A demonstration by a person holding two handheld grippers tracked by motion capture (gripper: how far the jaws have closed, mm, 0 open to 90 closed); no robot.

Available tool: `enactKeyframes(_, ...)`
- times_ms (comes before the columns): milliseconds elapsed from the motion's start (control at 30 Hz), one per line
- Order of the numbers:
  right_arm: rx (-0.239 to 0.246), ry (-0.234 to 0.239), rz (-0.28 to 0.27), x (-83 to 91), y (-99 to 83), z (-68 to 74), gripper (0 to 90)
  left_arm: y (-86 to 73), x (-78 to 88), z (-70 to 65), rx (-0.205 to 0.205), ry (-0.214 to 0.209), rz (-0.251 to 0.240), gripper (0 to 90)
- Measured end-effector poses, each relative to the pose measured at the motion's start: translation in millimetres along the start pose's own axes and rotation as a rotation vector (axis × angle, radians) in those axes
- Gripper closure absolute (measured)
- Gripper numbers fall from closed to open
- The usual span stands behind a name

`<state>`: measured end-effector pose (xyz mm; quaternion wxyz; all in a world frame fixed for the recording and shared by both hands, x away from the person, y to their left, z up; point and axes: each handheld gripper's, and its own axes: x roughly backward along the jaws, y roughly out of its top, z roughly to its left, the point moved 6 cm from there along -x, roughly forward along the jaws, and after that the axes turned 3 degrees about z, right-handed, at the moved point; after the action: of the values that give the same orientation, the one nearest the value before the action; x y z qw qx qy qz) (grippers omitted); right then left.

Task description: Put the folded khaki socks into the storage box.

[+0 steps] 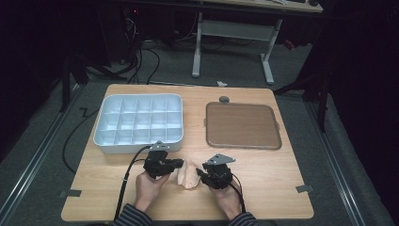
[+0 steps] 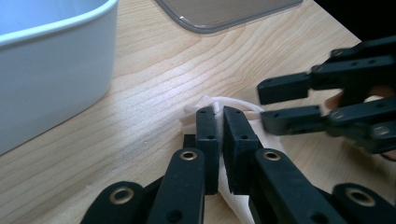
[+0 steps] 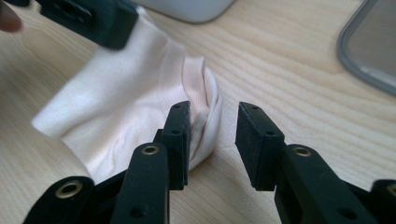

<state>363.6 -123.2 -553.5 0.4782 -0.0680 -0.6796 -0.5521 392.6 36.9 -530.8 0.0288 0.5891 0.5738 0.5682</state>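
A small pale pink cloth lies crumpled on the wooden table between the two hand-held grippers. My left gripper is shut on a thin fold of the cloth; in the high view it points right, at the cloth's left side. My right gripper stands open, with the cloth's bunched edge lying against its left jaw and partly in the gap, not pinched. From above, the right gripper sits at the cloth's right side. The two grippers' tips are close together.
A white tray divided into several compartments stands just behind the left gripper. A brown flat lid with a grey rim lies at the back right. A small grey disc sits beyond it. A desk frame stands on the floor behind.
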Motion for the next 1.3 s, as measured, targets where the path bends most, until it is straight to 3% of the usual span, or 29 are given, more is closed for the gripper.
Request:
enactKeyframes(133, -0.012, 0.026, 0.042, -10.4, -7.0, -1.0, 73.9, 2.5, 0.5, -3.7, -0.014, -0.004, 0.0, 85.7)
enactKeyframes(333, 0.01, 0.037, 0.037, -11.1, -8.6, 1.1, 81.2, 5.9, -2.9, -8.8, -0.025, -0.015, 0.004, 85.6)
enactKeyframes(800, 0.027, 0.033, 0.039, -13.2, -6.2, 2.6, 81.9, 19.9, -12.7, -20.4, -0.068, -0.041, 0.015, 85.6)
enactKeyframes(1067, 0.039, 0.034, 0.046, -14.5, -4.4, 3.5, 81.9, 23.7, -18.3, -18.5, -0.058, -0.069, 0.018, 85.5)
enactKeyframes(1167, 0.047, 0.034, 0.047, -15.5, -3.3, 3.6, 81.9, 26.9, -20.5, -20.7, -0.075, -0.075, 0.02, 85.4)
enactKeyframes(1300, 0.03, 0.049, 0.036, -17.3, -2.7, 2.8, 81.9, 27.4, -25.3, -19.8, -0.076, -0.077, 0.02, 84.9)
